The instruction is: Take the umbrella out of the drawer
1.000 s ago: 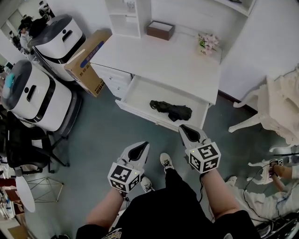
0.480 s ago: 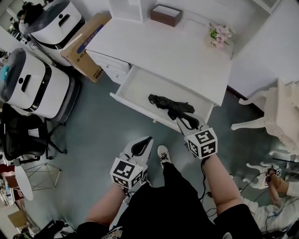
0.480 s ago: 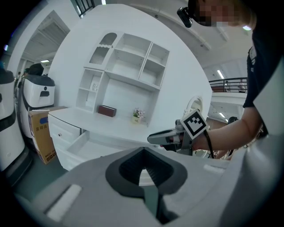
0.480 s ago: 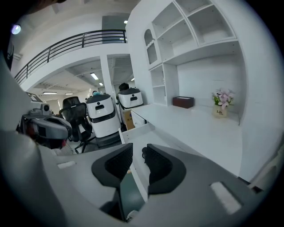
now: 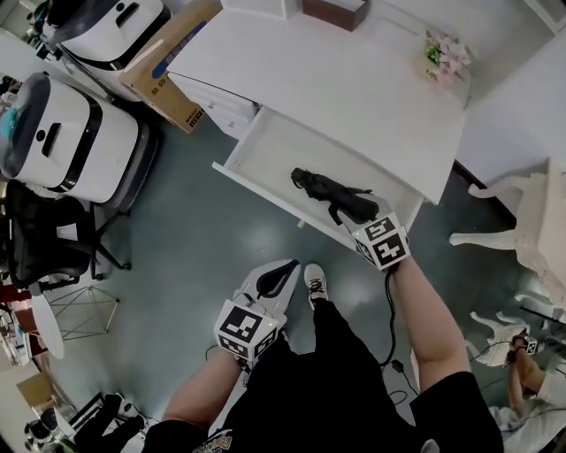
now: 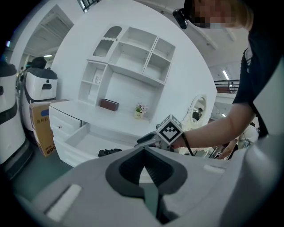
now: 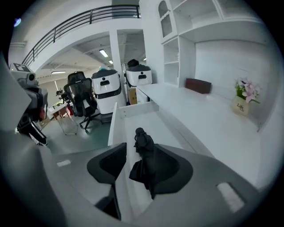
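A black folded umbrella [image 5: 329, 190] lies in the open white drawer [image 5: 265, 146] of the desk. My right gripper [image 5: 355, 218] reaches over the drawer's front edge at the umbrella's near end. In the right gripper view the umbrella [image 7: 142, 138] lies between the spread jaws of the right gripper [image 7: 143, 150], which is open. My left gripper [image 5: 276, 275] hangs lower, over the floor and apart from the drawer, shut and empty. The left gripper view shows the left gripper [image 6: 142, 151], the umbrella [image 6: 108, 152] and the right gripper [image 6: 145, 141] at the drawer [image 6: 82, 137].
The white desk top [image 5: 336, 84] carries a flower pot [image 5: 447, 55] and a brown box [image 5: 336, 11]. A cardboard box [image 5: 168, 62], white machines [image 5: 62, 142] and a black chair [image 5: 44, 252] stand at the left. White carved furniture [image 5: 531, 226] is at the right.
My right gripper has moved forward from in front of the drawer to the umbrella's near end, jaws on either side of it. The left gripper has stayed low by my legs.
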A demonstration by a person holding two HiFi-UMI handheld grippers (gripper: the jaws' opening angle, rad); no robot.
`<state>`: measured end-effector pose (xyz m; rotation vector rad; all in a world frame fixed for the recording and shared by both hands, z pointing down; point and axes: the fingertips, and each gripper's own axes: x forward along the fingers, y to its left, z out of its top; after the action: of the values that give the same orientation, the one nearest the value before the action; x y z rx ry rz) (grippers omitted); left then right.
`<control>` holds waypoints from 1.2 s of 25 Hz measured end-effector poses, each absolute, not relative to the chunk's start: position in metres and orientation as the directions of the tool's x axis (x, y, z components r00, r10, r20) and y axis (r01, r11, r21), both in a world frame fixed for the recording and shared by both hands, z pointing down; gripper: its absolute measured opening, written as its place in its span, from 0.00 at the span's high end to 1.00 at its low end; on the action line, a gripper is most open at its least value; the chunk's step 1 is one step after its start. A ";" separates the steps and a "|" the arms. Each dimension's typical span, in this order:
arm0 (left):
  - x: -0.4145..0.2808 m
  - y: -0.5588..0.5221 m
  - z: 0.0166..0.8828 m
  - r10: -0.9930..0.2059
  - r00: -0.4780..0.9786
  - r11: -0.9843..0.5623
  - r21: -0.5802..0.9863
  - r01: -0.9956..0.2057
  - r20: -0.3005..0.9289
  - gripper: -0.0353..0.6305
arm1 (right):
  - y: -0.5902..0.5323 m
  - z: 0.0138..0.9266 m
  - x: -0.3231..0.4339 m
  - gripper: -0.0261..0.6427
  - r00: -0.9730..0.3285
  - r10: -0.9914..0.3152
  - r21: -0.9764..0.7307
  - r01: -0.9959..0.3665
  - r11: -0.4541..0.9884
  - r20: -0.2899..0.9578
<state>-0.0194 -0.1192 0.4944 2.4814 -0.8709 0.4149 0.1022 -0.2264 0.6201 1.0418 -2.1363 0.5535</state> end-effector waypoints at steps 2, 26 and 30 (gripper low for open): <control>-0.020 -0.120 0.498 -0.506 0.748 -0.677 0.339 -0.653 0.430 0.94 | -0.231 0.641 0.103 0.62 -0.428 -0.465 -0.067 -0.788 0.612 0.775; -0.052 -0.123 0.521 -0.556 0.693 -0.564 0.404 -0.720 0.459 0.95 | -0.270 0.754 0.087 0.49 -0.247 -0.107 -0.061 -0.590 0.805 0.963; -0.054 -0.123 0.526 -0.552 0.693 -0.557 0.413 -0.721 0.464 0.94 | -0.272 0.759 0.087 0.48 -0.226 -0.072 -0.078 -0.590 0.803 0.971</control>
<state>-0.0536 -0.1233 0.5257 2.3151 -0.9715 0.3772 0.0867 -0.2715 0.7590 0.5155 -1.7538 0.5202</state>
